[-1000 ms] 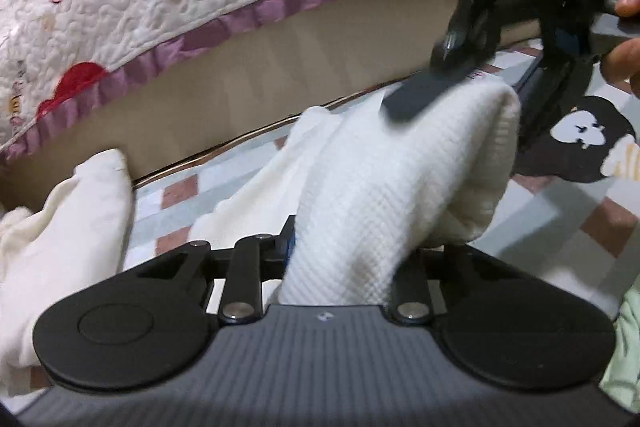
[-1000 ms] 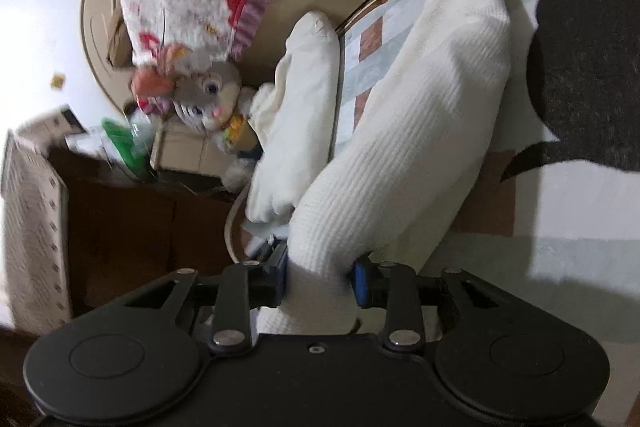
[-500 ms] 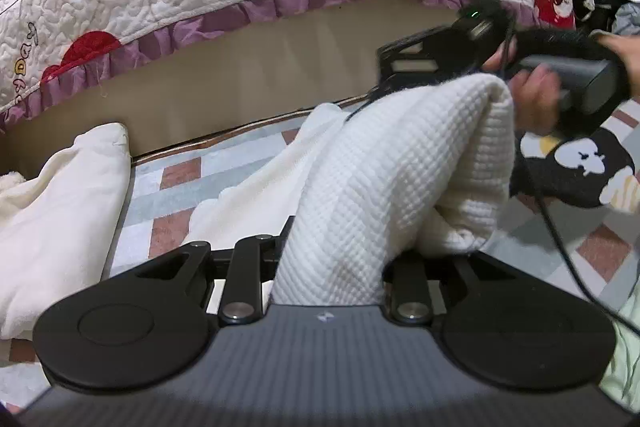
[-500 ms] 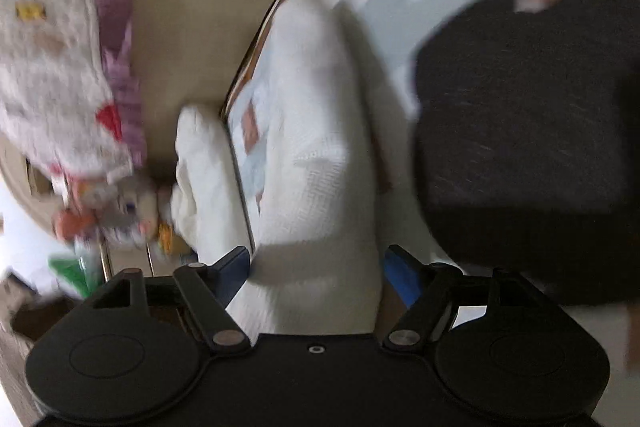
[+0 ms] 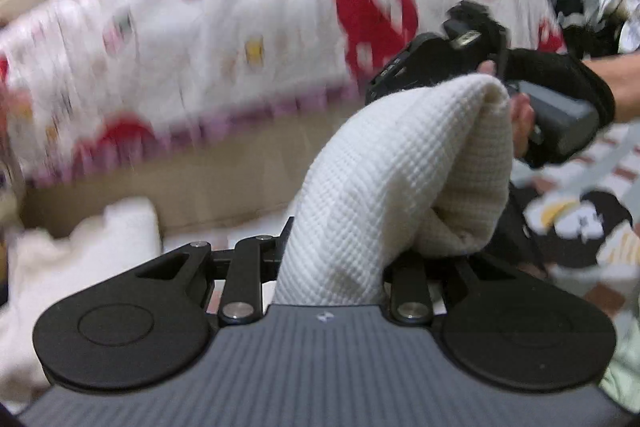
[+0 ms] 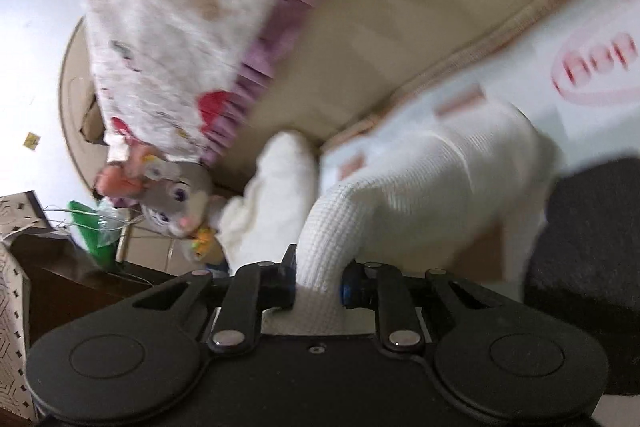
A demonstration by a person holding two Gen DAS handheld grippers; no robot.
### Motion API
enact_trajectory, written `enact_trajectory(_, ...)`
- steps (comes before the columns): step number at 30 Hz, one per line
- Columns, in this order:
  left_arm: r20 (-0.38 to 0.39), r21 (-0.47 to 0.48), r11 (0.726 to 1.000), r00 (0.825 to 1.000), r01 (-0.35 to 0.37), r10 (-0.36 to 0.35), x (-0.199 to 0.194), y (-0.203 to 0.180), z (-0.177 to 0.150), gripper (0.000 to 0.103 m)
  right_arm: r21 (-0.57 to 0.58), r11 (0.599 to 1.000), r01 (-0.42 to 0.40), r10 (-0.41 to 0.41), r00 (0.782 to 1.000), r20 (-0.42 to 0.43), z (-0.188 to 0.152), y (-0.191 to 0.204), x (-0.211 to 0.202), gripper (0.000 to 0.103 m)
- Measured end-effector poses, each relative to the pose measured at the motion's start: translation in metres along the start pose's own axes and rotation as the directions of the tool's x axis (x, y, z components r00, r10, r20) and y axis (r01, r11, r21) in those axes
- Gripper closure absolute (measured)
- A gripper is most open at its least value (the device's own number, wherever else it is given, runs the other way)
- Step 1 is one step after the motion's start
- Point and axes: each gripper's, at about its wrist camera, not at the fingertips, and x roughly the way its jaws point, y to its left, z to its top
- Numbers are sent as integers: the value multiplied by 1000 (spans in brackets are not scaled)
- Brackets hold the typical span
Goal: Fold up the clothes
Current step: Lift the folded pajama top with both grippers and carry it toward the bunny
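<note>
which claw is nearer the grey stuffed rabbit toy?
Right. The right claw, shut on the white waffle-knit garment, has the rabbit just ahead-left; the left claw doesn't see it.

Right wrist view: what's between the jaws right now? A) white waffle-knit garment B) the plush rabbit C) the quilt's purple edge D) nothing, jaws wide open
A: the right gripper has its jaws closed on a bunch of the white waffle-knit garment. The plush rabbit and the quilt's purple edge lie well beyond the jaws, untouched.
</note>
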Motion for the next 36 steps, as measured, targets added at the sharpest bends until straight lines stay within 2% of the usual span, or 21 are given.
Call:
enact_trajectory(3,91,-19,999,995,-29,31,-11,3,11,76,-57,998,14,-15,1000,-19,18,52,-14,80)
enact_trajectory(7,149,-121,991,986,-59,77,-15,6,44,76,-235,968,86,-97,995,-33,38,129,-20,80)
enact_trajectory(8,162,-191,980,984,-45,77,-14,12,52,76,-247,964,94,-106,994,-35,45,141,-19,81)
enact_trajectory(10,185,-348,938,980,-2,71,-5,29,62,76,-299,946,124,-139,990,-28,57,169,-7,81)
enact_trajectory(13,194,-474,879,979,44,56,18,59,63,76,-385,907,171,-186,983,-2,73,207,14,81)
enact_trajectory(15,193,-494,868,979,41,64,31,77,58,76,-414,892,182,-188,982,27,81,220,31,81)
enact_trajectory(18,186,-507,861,980,31,74,34,97,45,76,-441,884,154,-146,988,53,85,226,56,81)
enact_trajectory(21,179,-519,854,980,22,84,38,116,31,76,-454,887,88,-76,996,46,82,219,80,81)
enact_trajectory(23,174,-528,849,981,15,90,40,129,23,76,-429,902,46,-34,999,37,79,209,92,81)
enact_trajectory(27,164,-544,839,981,3,103,44,155,5,76,-412,911,30,-38,999,-10,78,206,119,81)
enact_trajectory(28,166,-566,825,980,4,109,45,165,1,76,-423,906,28,-41,999,-23,77,213,129,81)
enact_trajectory(30,180,-648,761,975,20,128,44,189,-8,76,-463,886,23,-49,998,-44,73,232,150,81)
enact_trajectory(31,185,-695,718,972,26,144,45,202,-16,76,-482,876,23,-57,997,-55,70,243,165,81)
enact_trajectory(33,180,-800,599,963,25,200,46,231,-38,75,-522,853,28,-81,993,-80,61,269,203,78)
enact_trajectory(34,168,-847,531,956,14,242,48,246,-54,75,-549,836,28,-91,992,-89,53,283,227,72)
enact_trajectory(35,125,-873,486,951,-30,283,49,259,-66,75,-579,815,25,-97,991,-94,43,296,253,63)
enact_trajectory(36,47,-874,471,946,-117,322,50,270,-75,75,-609,793,12,-98,989,-108,31,306,278,58)
